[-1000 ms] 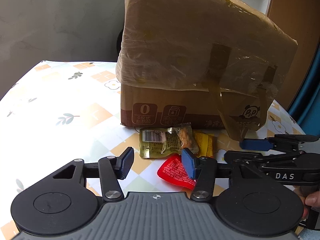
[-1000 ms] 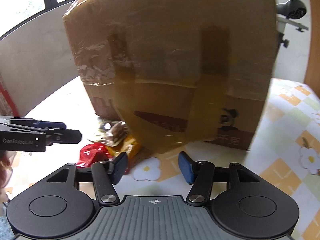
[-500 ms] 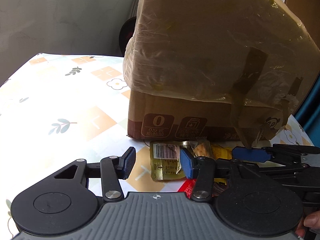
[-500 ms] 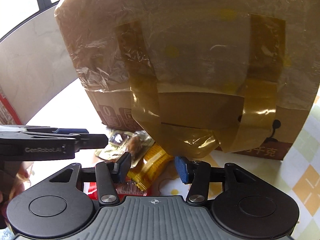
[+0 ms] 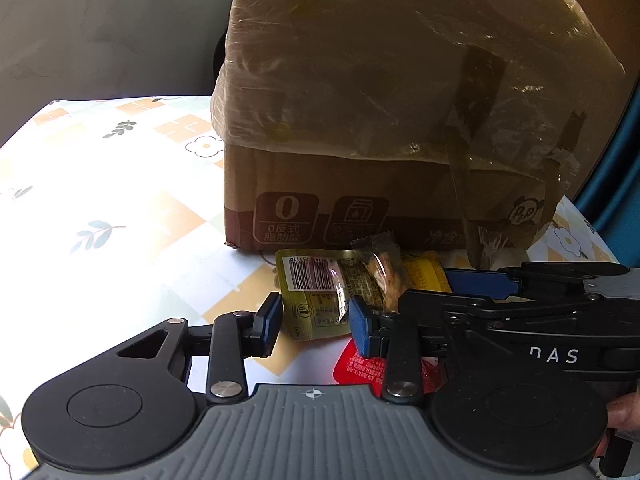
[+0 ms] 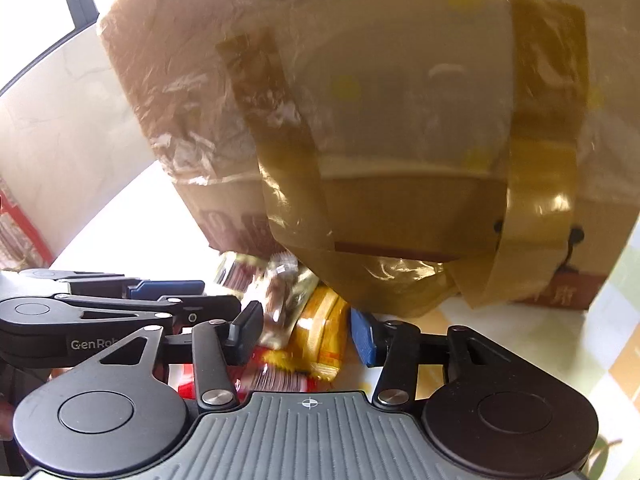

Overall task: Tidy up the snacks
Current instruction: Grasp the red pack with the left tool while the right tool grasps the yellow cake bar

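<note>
Nearest to us, our left gripper is spread wide and holds nothing, its blue pads on either side of the near edge of the olive-gold snack packet, which lies barcode up on the flower-print tablecloth; we judge this a straddle ahead of a pinch. Under its right finger lies a red sachet, flat and partly covered. Our right gripper, likewise released and empty, brackets the yellow snack packet, with a clear-wrapped brown snack leaning against its left finger; whether the pads touch the wrappers we cannot tell. The snacks lie bunched and overlapping just before the cardboard box, so each jaw pair works from its own side. Farthest, the box stands on the cloth, its plastic-wrapped, brown-taped flap overhanging the pile; its interior is hidden, though we presume it the snacks' destination.
</note>
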A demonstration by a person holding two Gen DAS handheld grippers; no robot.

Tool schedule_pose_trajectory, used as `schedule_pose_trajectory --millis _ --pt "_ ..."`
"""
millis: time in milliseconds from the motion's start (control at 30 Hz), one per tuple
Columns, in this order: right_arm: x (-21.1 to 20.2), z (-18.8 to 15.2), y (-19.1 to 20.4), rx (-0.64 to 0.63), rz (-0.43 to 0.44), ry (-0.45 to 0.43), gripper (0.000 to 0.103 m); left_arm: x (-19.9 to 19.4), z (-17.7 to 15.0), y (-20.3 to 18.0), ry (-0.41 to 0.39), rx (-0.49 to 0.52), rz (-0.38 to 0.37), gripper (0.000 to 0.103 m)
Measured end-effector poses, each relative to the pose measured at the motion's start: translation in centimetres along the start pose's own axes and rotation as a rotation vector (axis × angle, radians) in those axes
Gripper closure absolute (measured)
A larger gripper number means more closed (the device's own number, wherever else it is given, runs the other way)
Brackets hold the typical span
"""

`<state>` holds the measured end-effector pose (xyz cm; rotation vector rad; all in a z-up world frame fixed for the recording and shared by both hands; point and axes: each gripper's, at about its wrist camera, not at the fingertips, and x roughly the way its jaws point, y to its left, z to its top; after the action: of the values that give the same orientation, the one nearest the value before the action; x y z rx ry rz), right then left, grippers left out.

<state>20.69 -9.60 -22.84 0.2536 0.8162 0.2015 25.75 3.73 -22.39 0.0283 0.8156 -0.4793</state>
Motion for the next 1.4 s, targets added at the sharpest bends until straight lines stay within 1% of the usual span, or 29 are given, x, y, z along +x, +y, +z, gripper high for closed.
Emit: schedule_pose_trajectory --millis 67,267,300,467,500,633,667,733,767,833,867,900,1000,1033,1067,1100,1167,1267,1400 --pt "-0.4 -0.5 0.2 -0.027 -0.007 -0.005 0.068 -0.4 -0.5 -0.4 0.002 -0.001 -0.007 0.064" --pt "-2.0 -1.5 -0.6 -0.016 0.0 -0.006 0.073 -1.5 -2.1 -1.4 0.011 -0.028 -0.031 0.064" --pt "-2.2 -1.8 -0.6 -0.019 -0.002 -0.007 0.077 -1.7 -2.4 -1.5 0.012 -0.034 -0.036 0.064" --pt "-3.2 -3.4 -0.7 -0.02 -0.008 -0.028 0.082 -2.2 -3.8 -2.5 0.007 -0.066 -0.045 0.064" --pt "-3.4 -3.6 -0.7 -0.025 -0.01 -0.029 0.085 -2.2 -4.0 -2.7 0.006 -0.075 -0.047 0.064" --pt "-4.1 -4.1 -1.1 -0.014 -0.008 -0.034 0.093 -2.4 -4.8 -3.4 0.008 -0.091 -0.051 0.064" --pt "-3.9 -4.2 -1.1 -0.006 -0.014 -0.033 0.097 -2.4 -4.9 -3.5 0.008 -0.089 -0.051 0.064" --pt "-4.2 -4.3 -1.5 0.023 -0.026 -0.036 0.097 -2.6 -5.2 -3.7 0.005 -0.086 -0.048 0.064" --pt "-4.3 -4.3 -1.8 0.04 -0.03 -0.038 0.095 -2.7 -5.3 -3.8 0.002 -0.087 -0.047 0.064" --pt "-4.5 -4.1 -2.1 0.057 -0.041 -0.047 0.085 -2.6 -5.4 -3.7 -0.002 -0.097 -0.049 0.064" --pt "-4.8 -4.0 -2.4 0.062 -0.033 -0.054 0.077 -2.6 -5.4 -3.7 -0.002 -0.104 -0.05 0.064" --pt "-4.8 -3.8 -2.5 0.065 -0.02 -0.058 0.073 -2.6 -5.4 -3.6 -0.002 -0.109 -0.051 0.064" --pt "-4.3 -2.8 -2.3 0.06 0.004 -0.061 0.07 -2.7 -5.4 -3.4 -0.006 -0.124 -0.057 0.065" --pt "-4.0 -2.5 -2.3 0.063 0.014 -0.058 0.066 -2.7 -5.5 -3.3 -0.008 -0.131 -0.06 0.065" --pt "-3.7 -2.2 -2.2 0.069 0.024 -0.056 0.059 -2.8 -5.5 -3.2 -0.01 -0.137 -0.061 0.065" --pt "-3.4 -1.8 -2.2 0.077 0.033 -0.054 0.053 -2.9 -5.5 -3.0 -0.01 -0.137 -0.063 0.065" --pt "-2.8 -1.2 -2.2 0.094 0.044 -0.042 0.053 -3.0 -5.6 -2.9 -0.01 -0.134 -0.064 0.065" --pt "-1.5 -0.6 -1.8 0.093 0.018 -0.005 0.053 -3.0 -5.7 -2.8 -0.013 -0.137 -0.067 0.065" --pt "-0.7 -0.4 -0.6 -0.014 -0.029 0.017 0.052 -3.0 -5.7 -2.8 -0.015 -0.143 -0.068 0.065"
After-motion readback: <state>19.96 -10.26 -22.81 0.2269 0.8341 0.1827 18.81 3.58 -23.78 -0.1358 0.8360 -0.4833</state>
